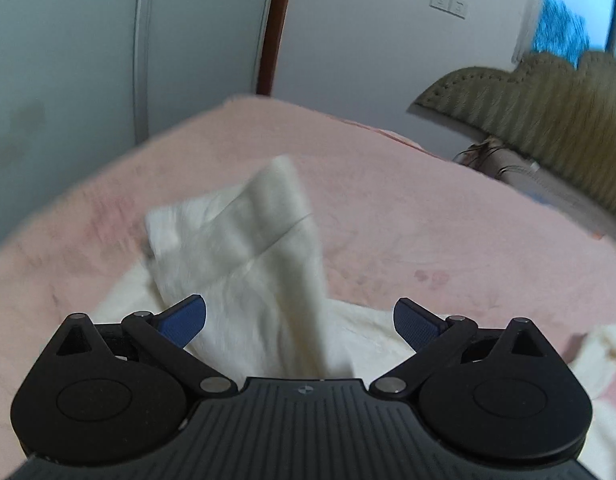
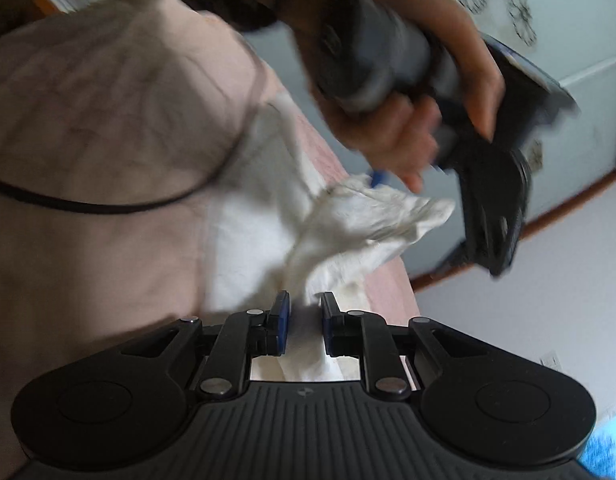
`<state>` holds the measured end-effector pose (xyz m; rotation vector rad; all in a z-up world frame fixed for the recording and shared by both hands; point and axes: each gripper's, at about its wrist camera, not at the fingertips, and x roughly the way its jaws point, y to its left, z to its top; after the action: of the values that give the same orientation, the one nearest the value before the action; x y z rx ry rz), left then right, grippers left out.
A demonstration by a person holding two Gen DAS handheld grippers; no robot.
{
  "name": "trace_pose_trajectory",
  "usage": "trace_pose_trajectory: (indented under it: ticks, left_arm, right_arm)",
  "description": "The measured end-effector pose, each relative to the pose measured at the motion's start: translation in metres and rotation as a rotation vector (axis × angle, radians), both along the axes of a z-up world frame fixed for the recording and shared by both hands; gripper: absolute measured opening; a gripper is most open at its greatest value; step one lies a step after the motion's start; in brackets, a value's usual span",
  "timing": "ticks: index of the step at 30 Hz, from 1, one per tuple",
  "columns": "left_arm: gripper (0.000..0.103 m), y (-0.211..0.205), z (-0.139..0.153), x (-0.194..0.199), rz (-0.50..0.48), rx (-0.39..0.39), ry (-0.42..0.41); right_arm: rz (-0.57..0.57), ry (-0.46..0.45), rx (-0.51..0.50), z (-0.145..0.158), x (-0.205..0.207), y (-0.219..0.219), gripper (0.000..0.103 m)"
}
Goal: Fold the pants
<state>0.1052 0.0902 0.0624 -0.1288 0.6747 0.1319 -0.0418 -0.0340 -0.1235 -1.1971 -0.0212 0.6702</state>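
The white pants (image 1: 252, 248) lie on a pink bed cover (image 1: 407, 216), one part raised in a blurred fold between and beyond my left gripper's fingers. My left gripper (image 1: 300, 318) is open, its blue pads wide apart on either side of the cloth. In the right wrist view my right gripper (image 2: 304, 320) is shut on a bunched edge of the white pants (image 2: 347, 220), which stretch away toward the other hand. That hand (image 2: 391, 136) holds the left gripper tool (image 2: 491, 200) just beyond the raised cloth end.
A pink bed cover (image 2: 88, 92) spreads left in the right wrist view, crossed by a black cable (image 2: 108, 205). A tufted olive headboard (image 1: 547, 116) stands at the right, pale walls and a brown door frame (image 1: 274, 28) behind. The bed edge lies at the left.
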Motion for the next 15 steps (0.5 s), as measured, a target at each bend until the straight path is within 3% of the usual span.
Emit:
trace_pose_trajectory:
  ticks: [2, 4, 5, 8, 11, 15]
  left_arm:
    - [0.091, -0.010, -0.002, -0.005, 0.027, 0.112, -0.017]
    - [0.074, -0.006, -0.006, -0.018, 0.066, 0.118, -0.047]
    - [0.057, 0.000, -0.009, -0.024, 0.086, 0.094, -0.056]
    - [0.027, 0.029, -0.020, -0.039, 0.138, -0.049, -0.031]
    - [0.011, 0.056, -0.030, -0.049, 0.192, -0.164, -0.019]
    - [0.007, 0.081, -0.037, -0.060, 0.195, -0.292, -0.037]
  right_arm:
    - [-0.002, 0.004, 0.005, 0.000, -0.007, -0.002, 0.017]
    - [-0.013, 0.000, 0.014, -0.001, -0.008, -0.004, 0.016]
    - [-0.022, 0.004, 0.025, 0.001, -0.006, -0.005, 0.016]
    - [-0.043, -0.001, 0.053, 0.006, -0.004, -0.011, 0.017]
    - [-0.070, 0.008, 0.091, 0.017, -0.005, -0.026, 0.023]
    - [-0.182, 0.045, 0.095, 0.034, 0.001, -0.061, 0.030]
